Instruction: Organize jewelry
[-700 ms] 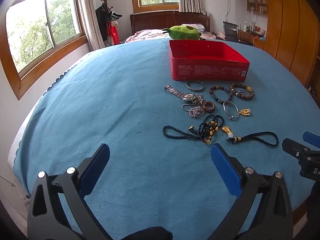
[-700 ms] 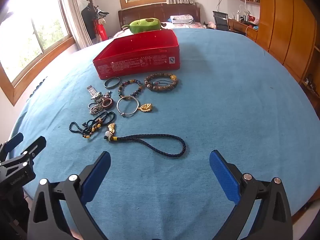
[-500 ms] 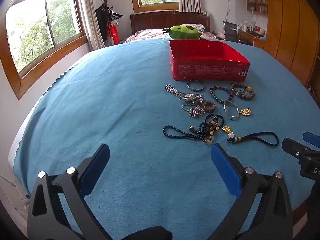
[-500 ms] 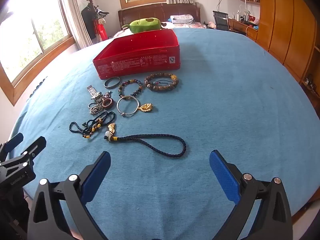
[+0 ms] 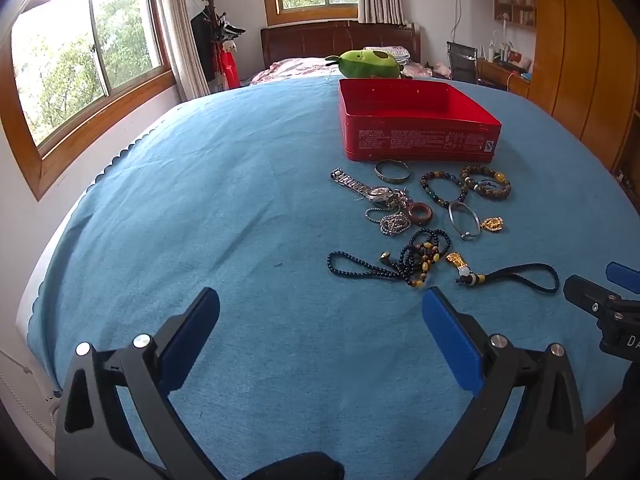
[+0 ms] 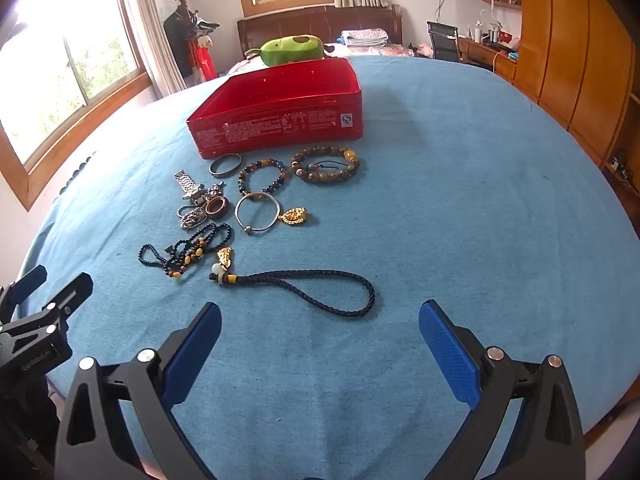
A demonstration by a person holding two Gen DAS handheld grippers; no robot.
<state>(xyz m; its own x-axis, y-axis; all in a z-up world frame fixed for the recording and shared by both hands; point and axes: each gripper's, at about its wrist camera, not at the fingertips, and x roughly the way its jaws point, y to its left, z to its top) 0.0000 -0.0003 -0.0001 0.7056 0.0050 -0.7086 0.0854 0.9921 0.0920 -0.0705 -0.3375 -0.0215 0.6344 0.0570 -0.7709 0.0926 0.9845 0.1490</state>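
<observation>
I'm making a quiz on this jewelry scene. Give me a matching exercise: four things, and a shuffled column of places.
Things:
1. red box
2. braided cord loop
3. green plush toy
4. gold pendant

Places:
A. beside the thin silver bangle
B. behind the box
C. nearest the right hand-held gripper
D. just beyond the bracelets

Pairs: 1-D, 2-C, 3-B, 4-A

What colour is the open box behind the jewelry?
Red box, with small white print on its side; clearest in the right wrist view.

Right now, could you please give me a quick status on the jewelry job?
Left gripper and right gripper open, empty. Jewelry loose on blue cloth; red tin empty. Nothing blocking.
</observation>
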